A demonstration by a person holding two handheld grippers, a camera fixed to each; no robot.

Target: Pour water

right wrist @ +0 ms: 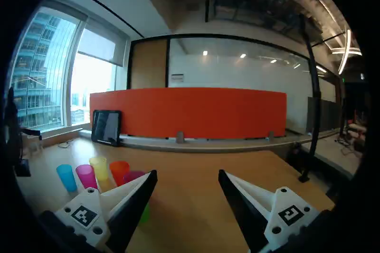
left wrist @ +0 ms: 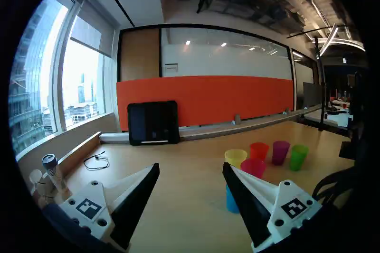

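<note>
Several coloured plastic cups stand grouped on the wooden table (left wrist: pixel 190 191). In the left gripper view I see a yellow cup (left wrist: pixel 235 157), a red cup (left wrist: pixel 259 151), a purple cup (left wrist: pixel 280 152), a green cup (left wrist: pixel 299 156), a pink cup (left wrist: pixel 253 167) and a blue cup (left wrist: pixel 231 201) partly behind my right finger. My left gripper (left wrist: pixel 190 166) is open and holds nothing. In the right gripper view the blue cup (right wrist: pixel 66 177), pink cup (right wrist: pixel 86 175), yellow cup (right wrist: pixel 99 167) and red cup (right wrist: pixel 118 172) stand at lower left. My right gripper (right wrist: pixel 186 173) is open, holding nothing.
A black tablet (left wrist: pixel 153 122) leans against the orange partition (left wrist: pixel 204 98) at the table's back. A black cable (left wrist: pixel 96 161) and a can beside a wooden figure (left wrist: pixel 52 172) lie at the left near the window. A black pole (right wrist: pixel 311 148) rises at the table's right edge.
</note>
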